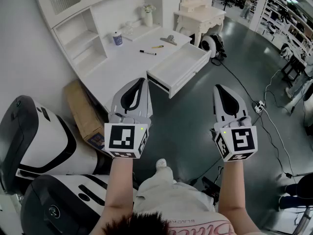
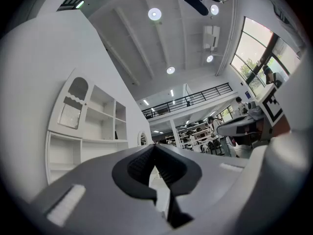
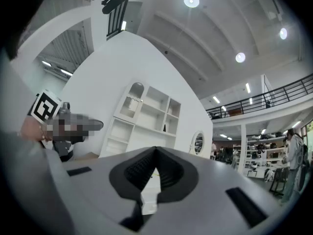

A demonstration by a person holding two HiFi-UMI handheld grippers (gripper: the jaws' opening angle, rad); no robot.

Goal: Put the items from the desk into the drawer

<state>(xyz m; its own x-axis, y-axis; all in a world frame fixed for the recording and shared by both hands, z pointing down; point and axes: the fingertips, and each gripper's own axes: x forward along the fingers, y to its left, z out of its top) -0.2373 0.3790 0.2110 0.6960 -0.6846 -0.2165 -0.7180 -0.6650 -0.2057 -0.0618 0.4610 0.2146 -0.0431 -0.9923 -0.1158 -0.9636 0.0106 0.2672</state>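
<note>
The left claw (image 1: 142,82) and the right claw (image 1: 218,87) are held near the person, well short of the white desk (image 1: 122,65). Each is closed tip to tip and grips nothing. Far off on the desk lie a black pen (image 1: 147,52), a yellow pen (image 1: 157,46) and a grey tool (image 1: 168,39), with a cup (image 1: 117,38) to their left. The drawer (image 1: 159,81) stands pulled open, just nearer than the pens.

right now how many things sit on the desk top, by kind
pens: 2 (black pen, yellow pen)
cup: 1
grey tool: 1
vase: 1
total: 5
</note>
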